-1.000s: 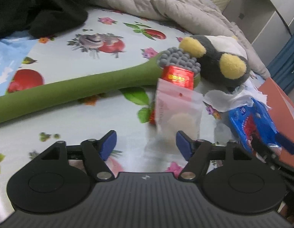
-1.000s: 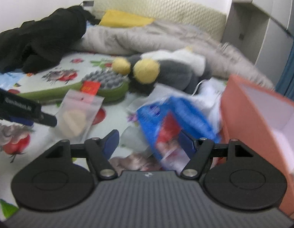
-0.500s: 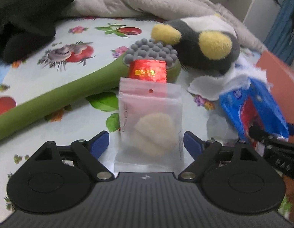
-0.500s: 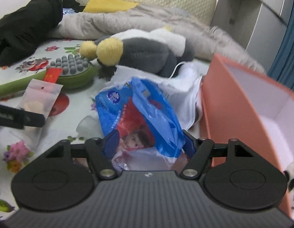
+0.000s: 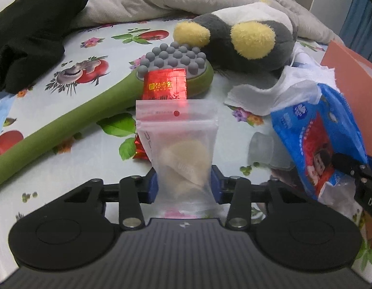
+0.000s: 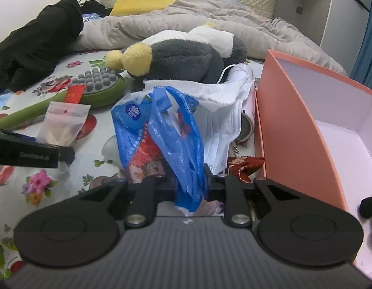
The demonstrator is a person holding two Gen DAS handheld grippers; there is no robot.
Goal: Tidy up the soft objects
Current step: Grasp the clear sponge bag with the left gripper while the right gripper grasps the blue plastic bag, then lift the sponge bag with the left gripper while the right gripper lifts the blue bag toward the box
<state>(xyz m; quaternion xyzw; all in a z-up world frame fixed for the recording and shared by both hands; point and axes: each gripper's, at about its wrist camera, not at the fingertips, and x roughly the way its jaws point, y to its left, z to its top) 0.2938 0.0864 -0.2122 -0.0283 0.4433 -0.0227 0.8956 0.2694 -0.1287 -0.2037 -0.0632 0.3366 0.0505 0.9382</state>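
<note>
Translucent plastic now sits clamped between the blue pads of the left hand-held gripper [image 5: 184, 185]: its jaws have just been closing and grip the lower part of the clear zip pouch [image 5: 180, 144] on both sides, narrowing it there. A second ago the pouch lay ahead of the wide-set jaws; half a second ago it lay between them, not yet pinched. The pouch, which holds a pale round sponge, rests with its top edge over a red foil packet [image 5: 165, 87] that lies against the green massage paddle [image 5: 109, 103] on the floral bed sheet [image 5: 73, 142].

The right hand-held gripper [image 6: 189, 187] has also just been closing. Its jaws stand narrow and pinch the gathered lower part of the blue plastic bag [image 6: 159, 130], which a second ago sat between open jaws. The bag stands just beside a white face mask [image 6: 224, 110] and near the open orange box [image 6: 304, 120].

Judgement: both grasps appear complete, so the pick step is finished for two soft items at once. The next step is likely a lift and transfer toward the orange box. The grey plush toy [image 6: 186, 60] remains on the bed, not yet handled. Thin film can slip or tear under a narrow pinch; the pouch grip looks the more secure.
</note>
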